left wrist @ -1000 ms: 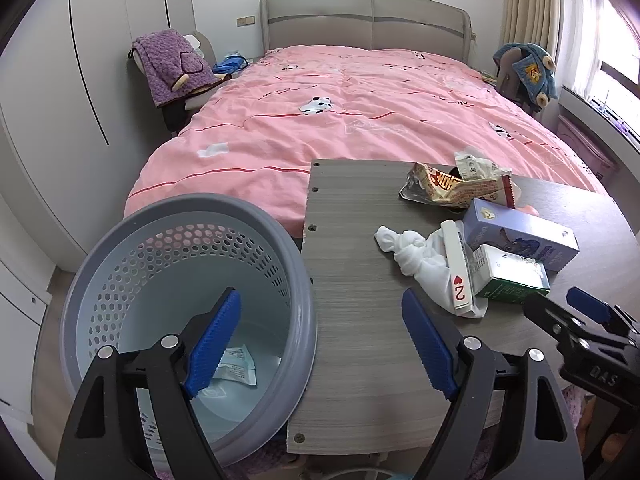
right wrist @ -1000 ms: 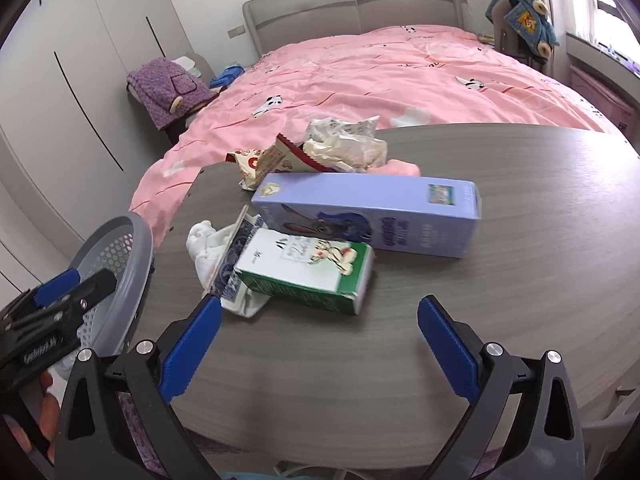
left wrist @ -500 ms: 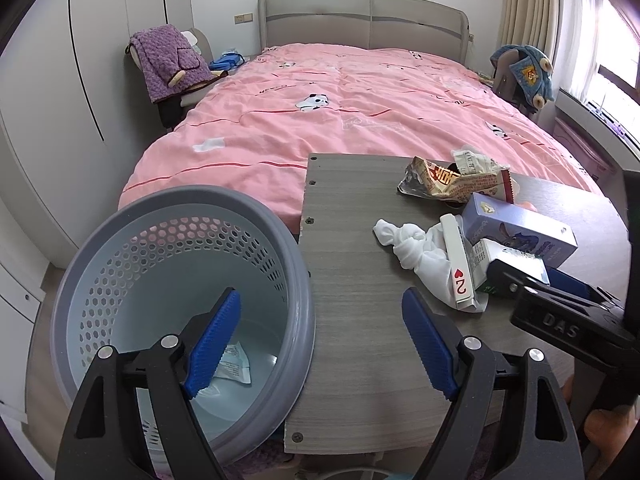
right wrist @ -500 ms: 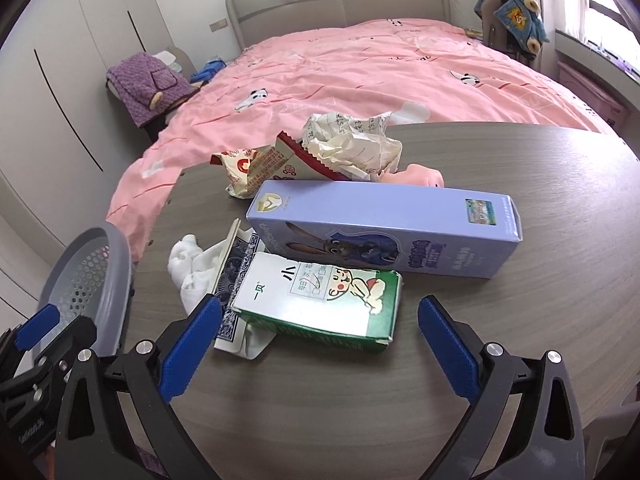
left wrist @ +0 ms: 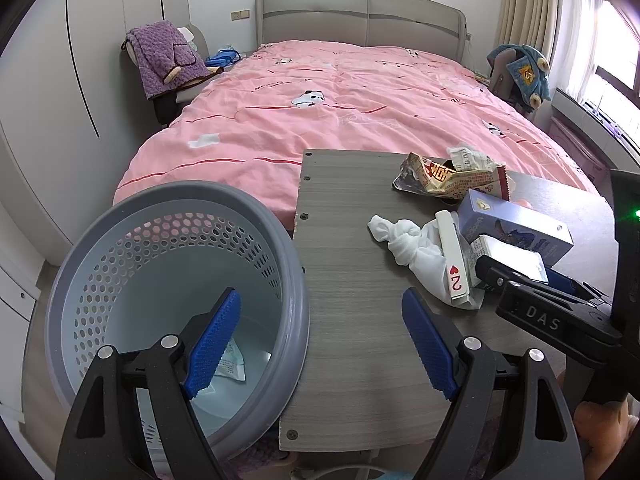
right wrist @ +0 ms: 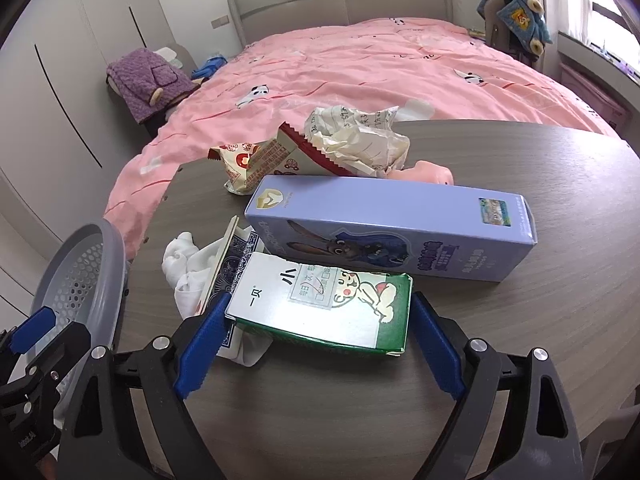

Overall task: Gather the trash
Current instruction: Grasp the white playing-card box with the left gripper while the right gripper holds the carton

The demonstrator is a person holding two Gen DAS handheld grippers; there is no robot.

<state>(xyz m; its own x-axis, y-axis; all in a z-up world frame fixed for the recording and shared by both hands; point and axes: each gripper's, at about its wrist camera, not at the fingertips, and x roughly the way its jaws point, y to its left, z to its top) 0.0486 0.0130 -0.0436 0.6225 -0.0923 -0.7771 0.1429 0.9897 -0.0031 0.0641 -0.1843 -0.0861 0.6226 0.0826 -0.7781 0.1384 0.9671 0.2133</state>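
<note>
The right gripper (right wrist: 316, 344) sits low over the grey table (right wrist: 520, 360), and its blue jaws have just been closing in on the green-and-white carton (right wrist: 320, 308); the carton lies between them, its left corner against the left pad, though whether the right pad touches I cannot tell. The carton's white face carries Chinese characters and a cartoon figure. At twelve o'clock from it, touching, lies a lavender box (right wrist: 392, 232) printed with a cartoon rabbit and a gold crest on its end. At ten o'clock a deck of playing cards (left wrist: 452, 256) rests on a white knotted cloth (left wrist: 404, 244); from the left view its end shows a red heart and a "2". Farther off, at twelve o'clock, a red-and-white snack wrapper (right wrist: 272, 156) and crumpled printed paper (right wrist: 360, 136) sit by the table's far edge. The left gripper (left wrist: 320, 344) hangs wide, holding nothing, straddling the rim of the grey perforated basket (left wrist: 120, 248), where a pale packet (left wrist: 232, 364) lies at the bottom. The right tool's arm reads "DAS".
</note>
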